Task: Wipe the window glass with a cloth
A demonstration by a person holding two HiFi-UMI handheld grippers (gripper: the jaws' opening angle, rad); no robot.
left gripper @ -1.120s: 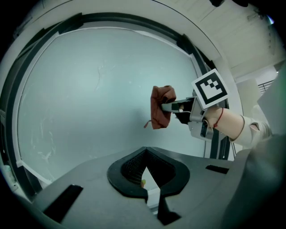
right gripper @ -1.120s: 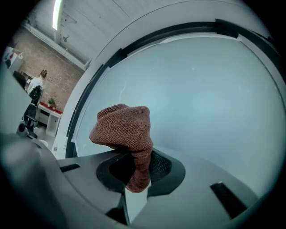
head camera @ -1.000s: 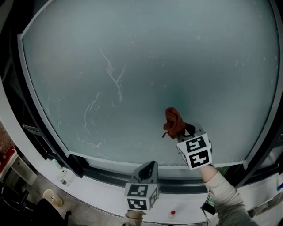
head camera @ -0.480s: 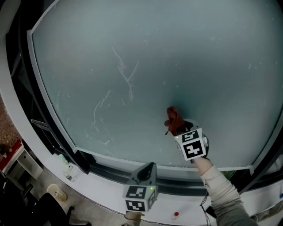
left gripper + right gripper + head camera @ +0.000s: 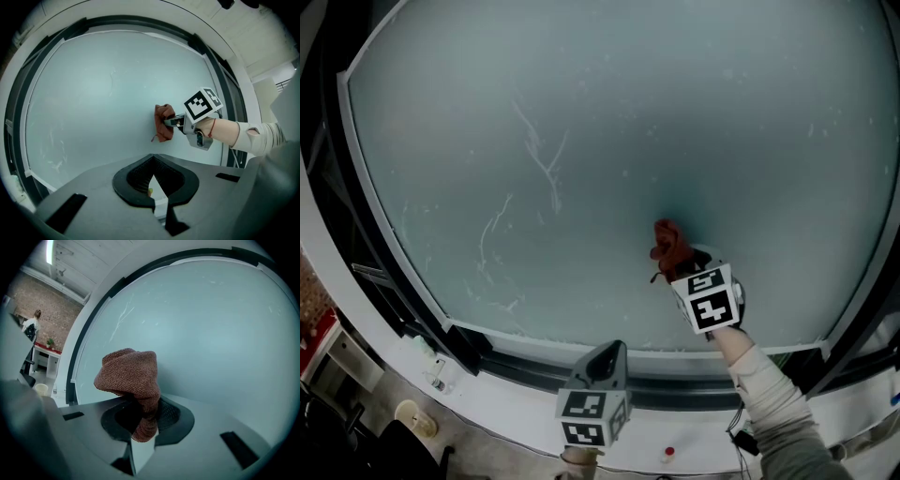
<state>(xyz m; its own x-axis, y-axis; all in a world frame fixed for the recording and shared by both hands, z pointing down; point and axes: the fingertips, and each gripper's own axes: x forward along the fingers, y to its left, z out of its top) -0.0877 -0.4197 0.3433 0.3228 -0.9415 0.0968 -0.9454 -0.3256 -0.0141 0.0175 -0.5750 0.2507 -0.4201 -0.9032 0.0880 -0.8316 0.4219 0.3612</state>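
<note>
While the right gripper (image 5: 684,268) clamps its jaws on the rust-red knitted cloth (image 5: 671,246), the wiping step looks under way: the bunched wad appears pressed to the lower middle of the pale frosted window glass (image 5: 609,122). The cloth's long axis follows the gripper's line, its rounded head pointing at the pane and a short tail hanging back through the jaws. Faint smears lie well apart, to the upper left, so the next stroke probably calls for steady pressure while sweeping that way. The left gripper (image 5: 607,364) hangs low near the sill, jaws drawn together on nothing.
</note>
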